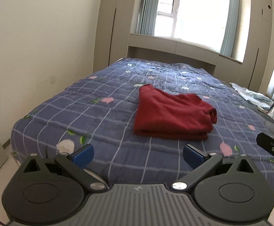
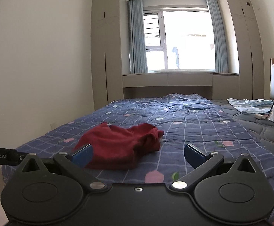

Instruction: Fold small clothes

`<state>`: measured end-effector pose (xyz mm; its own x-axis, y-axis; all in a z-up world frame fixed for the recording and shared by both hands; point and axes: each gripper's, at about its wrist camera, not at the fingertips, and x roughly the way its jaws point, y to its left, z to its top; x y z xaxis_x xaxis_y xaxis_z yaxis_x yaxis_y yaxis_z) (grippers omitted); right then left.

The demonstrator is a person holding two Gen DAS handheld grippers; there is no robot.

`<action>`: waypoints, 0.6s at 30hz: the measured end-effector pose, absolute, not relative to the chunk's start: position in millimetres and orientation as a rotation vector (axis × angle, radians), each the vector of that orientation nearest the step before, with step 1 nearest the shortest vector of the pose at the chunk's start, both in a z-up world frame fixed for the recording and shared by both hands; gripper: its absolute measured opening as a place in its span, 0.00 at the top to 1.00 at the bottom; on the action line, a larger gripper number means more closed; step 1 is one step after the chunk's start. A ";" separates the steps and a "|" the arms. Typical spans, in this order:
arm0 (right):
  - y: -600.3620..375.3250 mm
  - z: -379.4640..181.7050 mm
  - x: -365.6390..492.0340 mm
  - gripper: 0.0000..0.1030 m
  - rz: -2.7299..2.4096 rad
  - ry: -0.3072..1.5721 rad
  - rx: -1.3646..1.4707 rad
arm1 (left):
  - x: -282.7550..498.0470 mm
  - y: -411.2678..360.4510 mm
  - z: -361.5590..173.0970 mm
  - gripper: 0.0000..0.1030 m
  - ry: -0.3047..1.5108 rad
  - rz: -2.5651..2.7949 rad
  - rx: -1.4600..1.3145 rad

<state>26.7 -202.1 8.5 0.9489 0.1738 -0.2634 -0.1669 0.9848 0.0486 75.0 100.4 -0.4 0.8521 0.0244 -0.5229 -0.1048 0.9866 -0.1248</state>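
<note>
We hold the left gripper [image 1: 138, 153] and right gripper [image 2: 138, 153] with jaws spread wide and empty, both above the near edge of the bed [image 1: 65, 113]. The red garment [image 1: 172, 115] lies folded mid-bed, ahead of both, its long axis running left to right. It sits closer to the right gripper, just beyond its left finger.

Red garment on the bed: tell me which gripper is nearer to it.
Right, as far as the views show. The right gripper is open with its left finger overlapping the red garment in view. The left gripper, also open, hangs back, with bare quilt between.
</note>
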 end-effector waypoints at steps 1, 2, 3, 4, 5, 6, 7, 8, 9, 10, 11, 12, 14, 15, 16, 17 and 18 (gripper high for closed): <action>-200.8 6.8 24.0 0.01 0.178 0.269 0.015 | 72.7 99.6 -2.9 0.00 0.551 0.069 -0.151; -200.1 4.9 23.0 0.01 0.183 0.269 0.007 | 70.6 98.5 -5.7 0.00 0.554 0.071 -0.149; -199.8 2.5 21.6 0.01 0.186 0.270 0.005 | 68.9 97.3 -7.9 0.00 0.557 0.076 -0.146; -200.2 1.1 23.1 0.01 0.187 0.273 0.008 | 68.1 96.2 -10.1 0.00 0.561 0.082 -0.142; -200.8 -0.7 23.0 0.01 0.186 0.276 0.013 | 67.7 95.7 -11.9 0.00 0.566 0.083 -0.138; -201.2 -1.8 23.2 0.01 0.183 0.279 0.017 | 67.8 95.1 -13.3 0.00 0.572 0.080 -0.132; -202.1 -2.8 23.8 0.01 0.179 0.282 0.022 | 68.3 94.5 -14.4 0.00 0.577 0.077 -0.127; -203.5 -3.2 24.8 0.01 0.175 0.285 0.027 | 68.5 93.7 -15.0 0.00 0.580 0.074 -0.122; -204.5 -3.7 26.0 0.01 0.171 0.288 0.034 | 69.1 93.4 -15.0 0.00 0.581 0.073 -0.119; -204.8 -4.3 26.9 0.01 0.168 0.290 0.038 | 69.4 93.5 -14.8 0.00 0.580 0.073 -0.118; -205.3 -5.2 27.5 0.01 0.166 0.294 0.042 | 68.8 93.8 -14.6 0.00 0.577 0.074 -0.119; -205.5 -6.4 27.7 0.01 0.163 0.298 0.042 | 68.1 94.2 -14.3 0.00 0.575 0.076 -0.121; -205.3 -8.1 27.7 0.01 0.162 0.301 0.041 | 67.6 94.8 -13.9 0.00 0.571 0.079 -0.126; -205.4 -8.8 27.5 0.01 0.161 0.302 0.041 | 67.2 95.1 -13.6 0.00 0.569 0.081 -0.127; -205.2 -9.5 27.4 0.01 0.162 0.303 0.040 | 66.6 95.3 -13.5 0.00 0.567 0.082 -0.128; -205.2 -9.5 26.8 0.01 0.162 0.303 0.039 | 66.5 95.5 -13.3 0.00 0.565 0.083 -0.127; -205.0 -10.0 26.7 0.01 0.162 0.304 0.038 | 66.4 95.6 -13.1 0.00 0.564 0.085 -0.127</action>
<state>26.7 -205.0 -10.0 0.9414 0.1643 -0.2947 -0.1529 0.9863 0.0612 66.4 95.6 -13.1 0.8419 0.0450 -0.5377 -0.1145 0.9887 -0.0966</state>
